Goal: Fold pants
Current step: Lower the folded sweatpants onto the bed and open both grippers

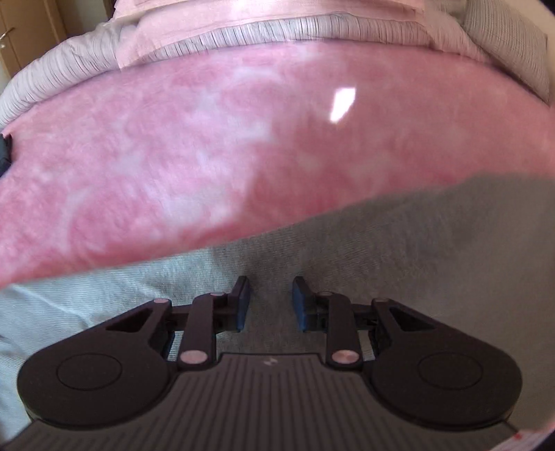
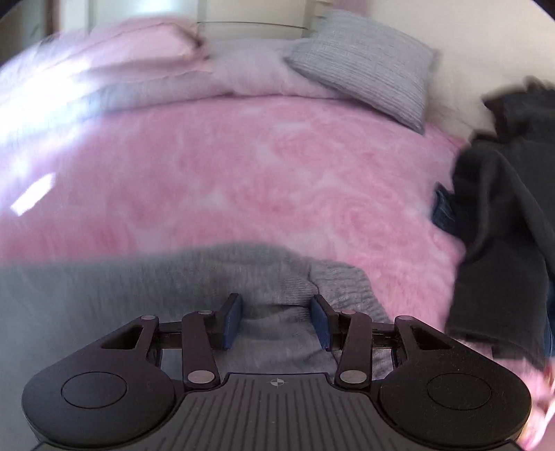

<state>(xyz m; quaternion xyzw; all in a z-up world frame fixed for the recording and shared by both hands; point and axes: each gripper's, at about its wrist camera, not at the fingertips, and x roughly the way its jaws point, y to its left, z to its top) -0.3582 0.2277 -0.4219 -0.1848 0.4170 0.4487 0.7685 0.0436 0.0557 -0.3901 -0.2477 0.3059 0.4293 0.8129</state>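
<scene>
Grey ribbed pants (image 1: 381, 243) lie on a pink fluffy blanket (image 1: 208, 156), filling the lower part of the left wrist view. My left gripper (image 1: 270, 295) hovers over the grey fabric, open, with nothing between its blue pads. In the right wrist view the same grey pants (image 2: 173, 277) spread across the lower left, with a bunched ribbed end (image 2: 347, 288) near the right finger. My right gripper (image 2: 275, 310) is open just above that fabric, and whether it touches it is unclear.
The pink blanket (image 2: 260, 180) covers a bed. A grey pillow (image 2: 367, 66) and pink bedding (image 1: 277, 20) lie at the far end. Dark garments (image 2: 503, 225) are heaped at the right edge of the bed. A wooden door (image 1: 14, 41) shows far left.
</scene>
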